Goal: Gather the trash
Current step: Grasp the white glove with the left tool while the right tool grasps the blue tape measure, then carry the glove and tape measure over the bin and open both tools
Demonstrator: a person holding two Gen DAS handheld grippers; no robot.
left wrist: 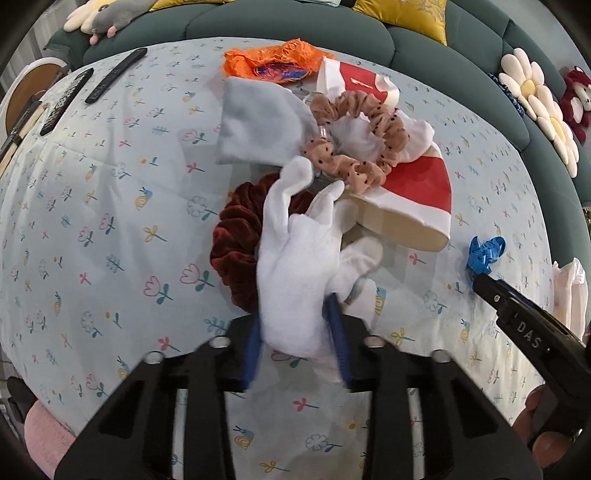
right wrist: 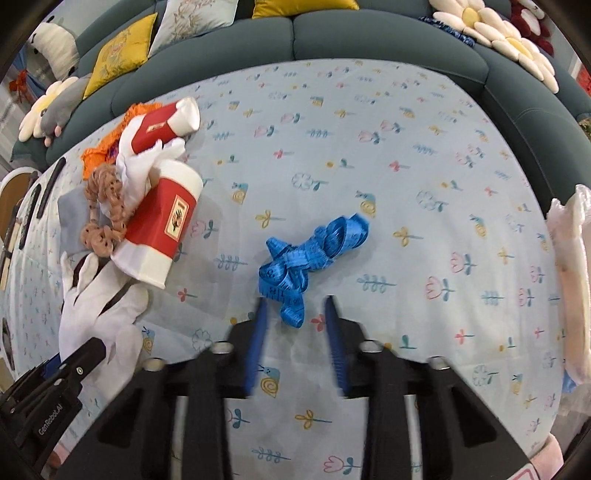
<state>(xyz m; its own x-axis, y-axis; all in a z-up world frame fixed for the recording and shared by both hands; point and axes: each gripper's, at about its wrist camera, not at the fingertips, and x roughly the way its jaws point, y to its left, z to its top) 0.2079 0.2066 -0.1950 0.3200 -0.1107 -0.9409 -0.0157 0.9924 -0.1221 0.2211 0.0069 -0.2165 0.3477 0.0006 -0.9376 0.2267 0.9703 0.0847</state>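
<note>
My left gripper (left wrist: 297, 314) has its blue fingers around a white glove (left wrist: 295, 266) that lies on the flowered tablecloth over a dark red scrunchie (left wrist: 232, 240). Beyond it lie a crushed red-and-white paper cup (left wrist: 413, 199), a tan dotted scrunchie (left wrist: 365, 136), a grey cloth (left wrist: 258, 125) and an orange wrapper (left wrist: 273, 62). My right gripper (right wrist: 295, 310) is open, its fingers on either side of the near end of a crumpled blue tape measure (right wrist: 310, 254). The cups (right wrist: 162, 229) and glove (right wrist: 99, 306) show at the left of the right wrist view.
Two black remotes (left wrist: 114, 75) lie at the table's far left. A pale plastic bag (right wrist: 569, 280) sits at the right edge. A teal sofa (right wrist: 369, 33) with yellow cushions and plush flowers curves behind the table.
</note>
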